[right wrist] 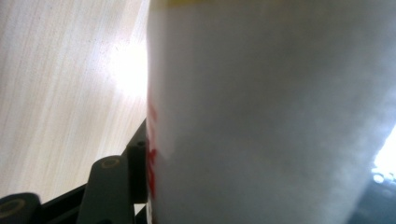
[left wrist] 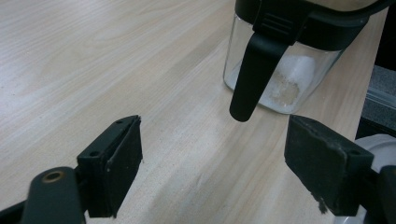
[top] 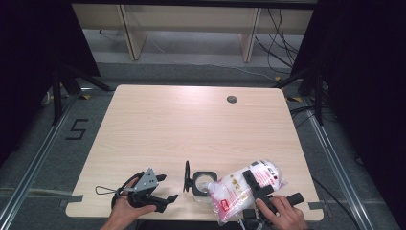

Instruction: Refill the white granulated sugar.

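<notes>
A: The big desk (top: 191, 124) holds a white bag (top: 242, 189), squeezed in the right gripper (top: 256, 184) jaws, tipped at the jar (top: 202, 183).

B: It looks like pouring. Left gripper (top: 160, 191) jaws gape, holding nothing. Next, tip more.

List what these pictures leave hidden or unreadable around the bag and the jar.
- Bag print: too small to read in the high view; blurred in the right gripper view.
- Right hand-held gripper: its far jaw is hidden by the bag in its own view.
- Glass jar: top cut off by the frame edge in the left gripper view.
</notes>
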Demonstrator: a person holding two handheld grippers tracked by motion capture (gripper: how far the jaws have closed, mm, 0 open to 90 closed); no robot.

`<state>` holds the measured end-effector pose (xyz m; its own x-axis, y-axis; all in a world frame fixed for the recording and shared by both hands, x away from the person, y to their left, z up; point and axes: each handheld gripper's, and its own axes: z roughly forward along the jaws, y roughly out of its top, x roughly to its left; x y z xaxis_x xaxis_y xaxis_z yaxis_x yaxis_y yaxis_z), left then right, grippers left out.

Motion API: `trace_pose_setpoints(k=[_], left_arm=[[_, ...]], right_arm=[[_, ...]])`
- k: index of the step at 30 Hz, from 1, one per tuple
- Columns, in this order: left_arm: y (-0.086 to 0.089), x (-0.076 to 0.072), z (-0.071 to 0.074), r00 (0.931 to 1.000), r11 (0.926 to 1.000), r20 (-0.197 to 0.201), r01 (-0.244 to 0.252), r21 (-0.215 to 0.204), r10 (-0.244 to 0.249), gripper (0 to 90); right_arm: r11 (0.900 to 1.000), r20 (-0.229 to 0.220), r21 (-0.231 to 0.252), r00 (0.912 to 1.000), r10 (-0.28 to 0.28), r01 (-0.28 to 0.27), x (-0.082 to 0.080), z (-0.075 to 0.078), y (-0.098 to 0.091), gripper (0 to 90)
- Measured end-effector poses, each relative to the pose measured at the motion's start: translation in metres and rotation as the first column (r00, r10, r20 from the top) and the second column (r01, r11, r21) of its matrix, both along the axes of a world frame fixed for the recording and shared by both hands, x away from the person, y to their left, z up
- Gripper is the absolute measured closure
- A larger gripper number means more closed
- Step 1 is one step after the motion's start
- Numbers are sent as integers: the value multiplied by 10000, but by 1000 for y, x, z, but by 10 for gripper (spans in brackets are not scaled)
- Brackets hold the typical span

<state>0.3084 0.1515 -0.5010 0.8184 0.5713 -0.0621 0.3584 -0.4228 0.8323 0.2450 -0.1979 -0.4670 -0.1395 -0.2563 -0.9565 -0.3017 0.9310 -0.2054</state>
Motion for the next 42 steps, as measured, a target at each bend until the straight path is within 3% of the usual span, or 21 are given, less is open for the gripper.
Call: trace_pose_setpoints(k=[4, 5, 7, 9, 10, 11, 17, 18, 19, 20, 26, 27, 29, 34, 35, 37, 42], left_arm=[[-1, 0, -1, 10000, 10000, -31, -9, -39, 9, 188], [-1, 0, -1, 10000, 10000, -31, -14, -49, 14, 188], [-1, 1, -1, 10000, 10000, 18, -16, 59, 16, 188], [-2, 0, -2, 10000, 9999, -56, -42, -106, 41, 188], [0, 2, -1, 10000, 9997, 44, 23, 233, -25, 188], [-2, 0, -1, 10000, 9999, -31, -75, -74, 75, 188], [-1, 1, -1, 10000, 10000, 13, -15, 72, 15, 188], [-2, 0, -2, 10000, 9998, -51, -71, -163, 70, 188], [-1, 1, -1, 10000, 10000, 27, -12, 94, 12, 189], [-2, 1, -1, 10000, 10000, -21, -63, -64, 63, 189], [-1, 2, -1, 9999, 9999, 103, 105, -116, -104, 189], [-2, 2, -2, 9999, 9998, 126, 99, -154, -97, 189], [-2, 1, -2, 10000, 9998, 9, -28, -177, 28, 189], [-1, 0, -2, 9999, 9997, -59, -131, -227, 129, 189], [1, 2, 0, 9999, 9999, 133, 82, 95, -83, 189], [-1, -1, -1, 10000, 9999, -17, -73, -153, 73, 188], [0, -1, 0, 10000, 9999, -53, -68, -79, 68, 189]], right_arm=[[9999, -14, -40, 9999, 114, -114, 2, 0, -1, 425], [9995, 109, -285, 9998, 149, -146, 2, 3, 0, 426], [9993, 237, -294, 9995, 217, -210, 2, 2, 0, 425], [10000, 136, -99, 9999, 10, -9, 1, 1, -1, 426], [9999, 142, -112, 9999, -15, 17, 0, 1, -2, 426], [9994, 298, -276, 9993, 218, -210, 1, 3, 0, 426], [9991, 272, -400, 9995, 161, -150, 1, 4, 0, 426], [9994, 260, -320, 9995, 150, -141, 1, 3, 0, 427], [9990, 297, -406, 9994, 177, -165, 1, 4, 0, 427], [9990, 411, -417, 9990, 176, -159, 0, 3, 0, 427], [9991, 368, -427, 9993, 49, -33, 0, 3, 0, 428], [9998, 294, -184, 9996, -2, 8, -1, 2, 0, 428], [9986, 468, -496, 9987, 188, -165, 0, 4, 2, 429], [9996, 444, -266, 9990, 43, -32, -1, 3, 2, 430], [9996, 454, -272, 9989, 66, -53, -1, 3, 2, 430], [9997, 474, -248, 9989, 24, -13, -2, 3, 2, 431], [9987, 482, -445, 9985, 256, -235, 0, 4, 4, 433]])
